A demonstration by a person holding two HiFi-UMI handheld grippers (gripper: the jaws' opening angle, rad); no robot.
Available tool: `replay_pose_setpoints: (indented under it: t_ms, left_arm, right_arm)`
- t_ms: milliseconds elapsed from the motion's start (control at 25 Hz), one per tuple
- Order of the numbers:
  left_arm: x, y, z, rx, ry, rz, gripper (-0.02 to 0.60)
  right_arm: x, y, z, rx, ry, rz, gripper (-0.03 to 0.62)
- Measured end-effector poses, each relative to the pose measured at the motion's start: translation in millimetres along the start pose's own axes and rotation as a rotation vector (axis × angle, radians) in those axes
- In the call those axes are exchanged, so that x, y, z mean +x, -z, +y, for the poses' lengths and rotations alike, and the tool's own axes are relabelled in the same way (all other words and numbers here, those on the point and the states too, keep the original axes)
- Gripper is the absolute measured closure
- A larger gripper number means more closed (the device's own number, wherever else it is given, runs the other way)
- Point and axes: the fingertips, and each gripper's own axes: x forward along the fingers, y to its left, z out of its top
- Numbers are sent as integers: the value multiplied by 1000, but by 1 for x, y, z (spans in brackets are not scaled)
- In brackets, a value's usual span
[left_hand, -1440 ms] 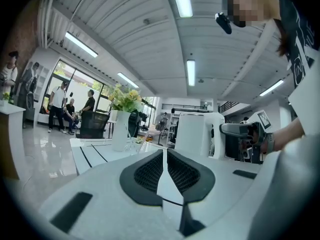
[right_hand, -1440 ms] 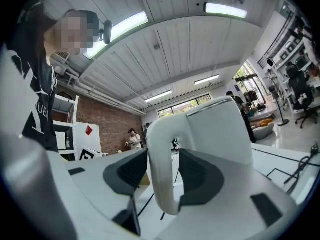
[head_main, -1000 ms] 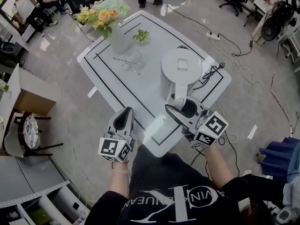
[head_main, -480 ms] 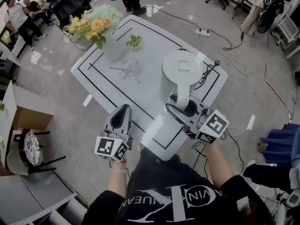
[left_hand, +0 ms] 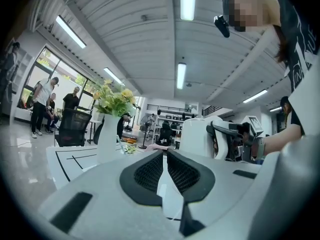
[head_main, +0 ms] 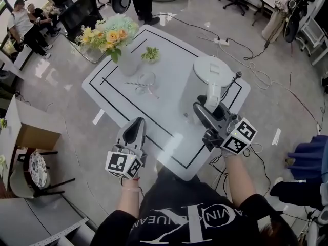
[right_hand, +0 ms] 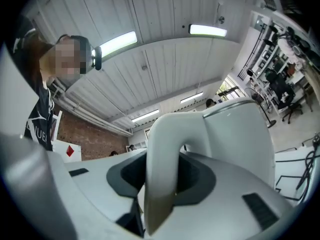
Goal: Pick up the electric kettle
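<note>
The right gripper (head_main: pixel 207 116) has just been closing its jaws and clamps the kettle (head_main: pixel 207 78) by its handle (right_hand: pixel 164 149). The kettle is over the right part of the table (head_main: pixel 154 109), just beside a black cable (head_main: pixel 234 80). The left gripper (head_main: pixel 134 128), jaws together and empty, hovers at the near edge. A glass (head_main: pixel 147 80), a vase (head_main: pixel 128 63) and a plant (head_main: pixel 150 54) stand well apart.
</note>
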Motion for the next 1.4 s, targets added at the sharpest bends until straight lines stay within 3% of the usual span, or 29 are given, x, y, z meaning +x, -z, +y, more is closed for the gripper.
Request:
replay_pose_setpoints:
  t_ms: [720,1400]
  left_arm:
    - [11,-10,-1,3,27,-26,554]
    - [34,-12,-15,5,89,-25,554]
  right_arm:
    - [-8,-24,3,-13,13,-21,474]
    - [-43,-43,-14,-32,114,-53,474]
